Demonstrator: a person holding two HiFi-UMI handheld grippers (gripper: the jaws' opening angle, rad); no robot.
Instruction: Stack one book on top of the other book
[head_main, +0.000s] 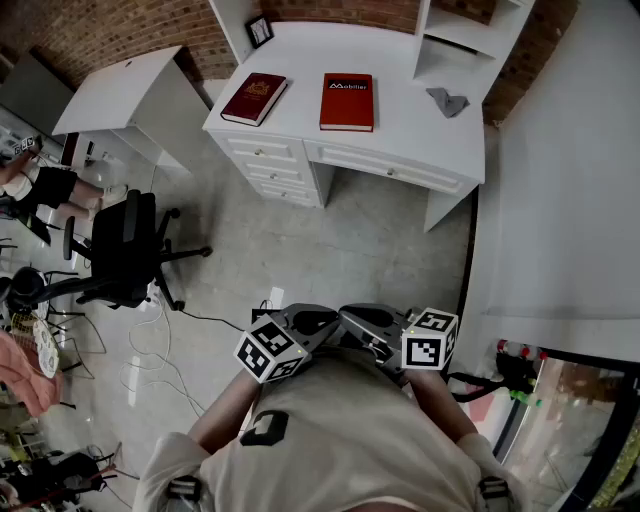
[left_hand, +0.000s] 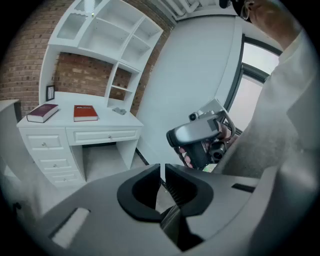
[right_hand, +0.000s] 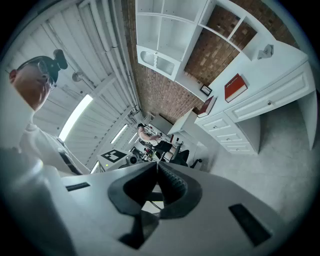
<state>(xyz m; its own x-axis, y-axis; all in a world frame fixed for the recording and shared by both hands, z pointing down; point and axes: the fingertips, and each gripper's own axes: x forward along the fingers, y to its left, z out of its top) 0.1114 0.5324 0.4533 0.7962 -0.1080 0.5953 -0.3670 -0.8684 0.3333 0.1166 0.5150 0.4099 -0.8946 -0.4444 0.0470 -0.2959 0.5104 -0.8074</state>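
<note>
Two books sit flat on the white desk (head_main: 400, 150) in the head view. The maroon book (head_main: 254, 98) is near the desktop's front left corner. The red book (head_main: 347, 101) is about mid-desktop, beside it but not touching. A crumpled grey scrap (head_main: 447, 101) lies toward the right edge. The left gripper (head_main: 312, 322) and right gripper (head_main: 365, 322) are both tucked up against the person's chest, well away from the desk, so nothing's started yet.

Left gripper view: the jaws are pinched nearly together, just a thin slit with nothing in it. The desk is off in the distance with both books on top.

Right gripper view: the jaw tips are touching and empty. The desk shows up tilted at the upper right.

Both look like hardbacks to me, so probably stiff, a bit hefty, and with smooth covers that might slide. I'd grab the maroon one across a long edge, clamping cover to cover, since its edge sits closest to the desktop's corner.
</note>
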